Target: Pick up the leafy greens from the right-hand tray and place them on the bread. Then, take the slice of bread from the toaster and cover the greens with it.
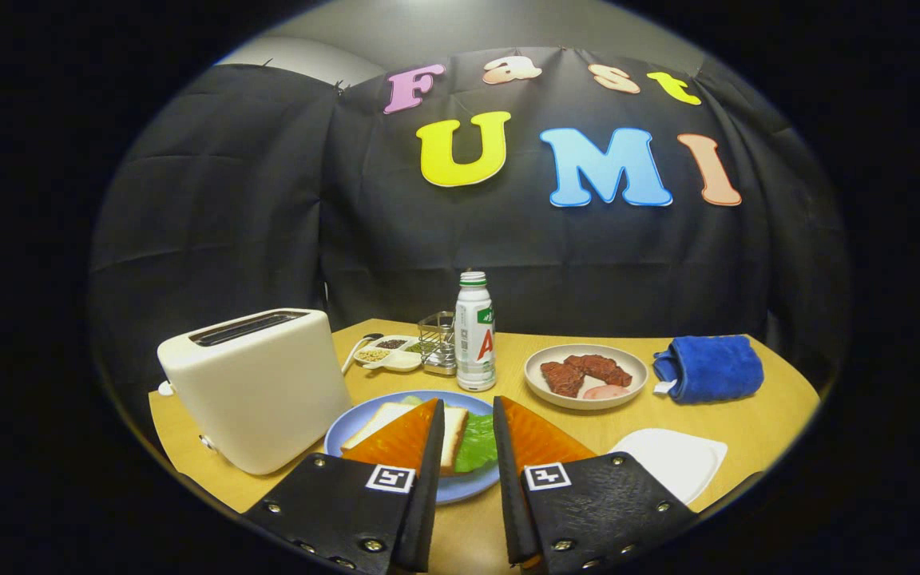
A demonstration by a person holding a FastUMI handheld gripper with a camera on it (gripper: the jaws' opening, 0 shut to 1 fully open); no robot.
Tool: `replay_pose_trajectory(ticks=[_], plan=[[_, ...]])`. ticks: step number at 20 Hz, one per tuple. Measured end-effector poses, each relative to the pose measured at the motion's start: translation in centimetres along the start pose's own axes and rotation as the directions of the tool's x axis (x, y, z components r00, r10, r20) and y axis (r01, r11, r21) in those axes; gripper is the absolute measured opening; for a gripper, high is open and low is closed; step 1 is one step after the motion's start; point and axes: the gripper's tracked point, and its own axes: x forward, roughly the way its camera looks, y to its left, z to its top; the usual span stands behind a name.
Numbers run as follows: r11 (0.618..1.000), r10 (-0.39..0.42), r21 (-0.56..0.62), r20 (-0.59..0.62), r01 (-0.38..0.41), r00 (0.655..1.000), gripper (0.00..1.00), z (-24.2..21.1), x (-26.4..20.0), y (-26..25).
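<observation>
A slice of bread (376, 421) lies on the blue plate (334, 441) just ahead of my fingers, partly hidden behind the left orange finger (400, 439). Leafy greens (477, 446) stick out from under the bread's right edge, and a small green bit shows at its far side. My gripper (467, 401) hovers over the near side of the plate, open, with the greens showing in the gap between the fingers and nothing held. The white toaster (256, 387) stands left of the plate, its top slot dark. The white tray (672, 461) lies to the right with a bare surface.
Beyond the plate stand a white bottle (475, 331), a wire holder (438, 342) and a condiment dish (388, 351). A beige plate (536, 382) with meat slices sits at the back right, with a folded blue cloth (707, 367) beside it.
</observation>
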Motion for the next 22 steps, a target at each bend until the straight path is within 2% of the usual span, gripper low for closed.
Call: replay_pose_trajectory(ticks=[7, 9, 11, 13, 16, 22], plan=[[0.997, -0.072, 0.012, 0.081, 0.071, 0.994, 0.36, 1.1, -5.3, -6.3], [0.993, -0.118, 0.013, 0.125, 0.117, 0.985, 0.36, 1.6, -7.6, -8.9], [0.977, -0.213, 0.062, 0.179, 0.205, 0.960, 0.35, 3.5, -9.1, -12.6], [0.968, -0.241, 0.112, 0.166, 0.225, 0.956, 0.36, 4.7, -9.8, -14.8], [0.956, -0.293, 0.042, 0.147, 0.290, 0.945, 0.36, 5.4, -11.1, -19.2], [0.954, -0.300, 0.029, 0.103, 0.298, 0.948, 0.36, 3.0, -14.1, -25.8]])
